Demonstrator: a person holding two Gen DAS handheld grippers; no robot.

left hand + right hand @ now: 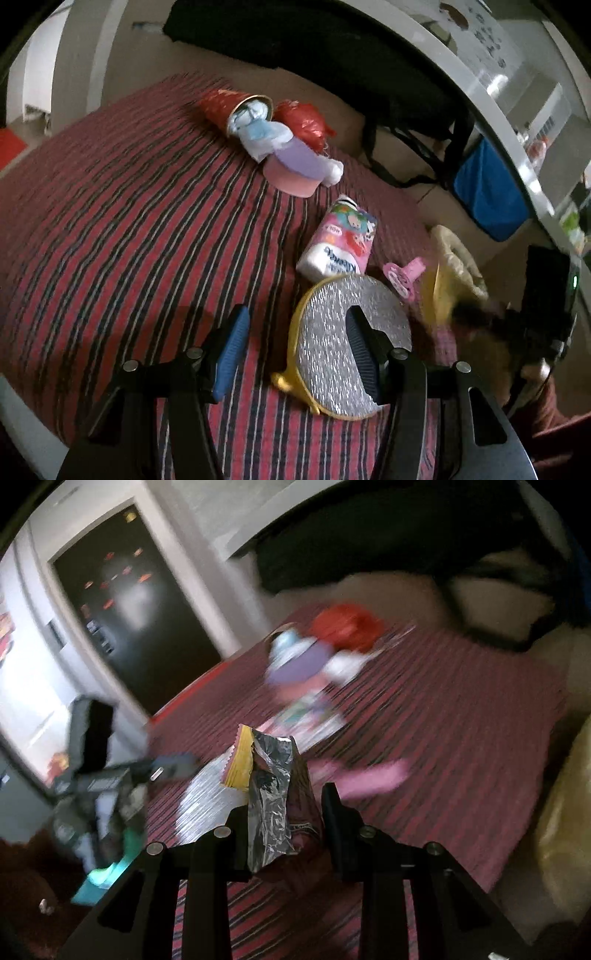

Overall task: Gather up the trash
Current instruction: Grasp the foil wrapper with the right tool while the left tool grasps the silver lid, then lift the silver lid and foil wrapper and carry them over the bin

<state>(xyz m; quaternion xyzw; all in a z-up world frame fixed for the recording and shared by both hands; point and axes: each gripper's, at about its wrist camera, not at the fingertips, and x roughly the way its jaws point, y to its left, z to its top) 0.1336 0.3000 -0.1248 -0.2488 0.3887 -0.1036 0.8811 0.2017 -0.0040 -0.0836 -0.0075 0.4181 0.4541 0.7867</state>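
A crumpled silver and yellow foil wrapper (271, 797) stands lifted off the striped red bedspread (443, 720), and my right gripper (282, 801) is shut on it. In the left wrist view that wrapper (437, 295) is a yellow blur at the right. My left gripper (297, 314) hangs open over the bedspread (129, 221) with nothing between its blue pads (232, 350). Its right finger overlaps a round glittery mirror (325, 332) with a yellow rim. Farther off lie a tipped red cup (225, 105) stuffed with crumpled tissues (266, 136) and a red plastic bag (306, 122).
A pink tissue pack (338, 240), a pink clip (402, 277) and a pink tub with a purple lid (291, 177) lie on the bedspread. A black bag (314, 40) and a blue pouch (487, 192) sit beyond it. A dark doorway (136, 609) shows at the left.
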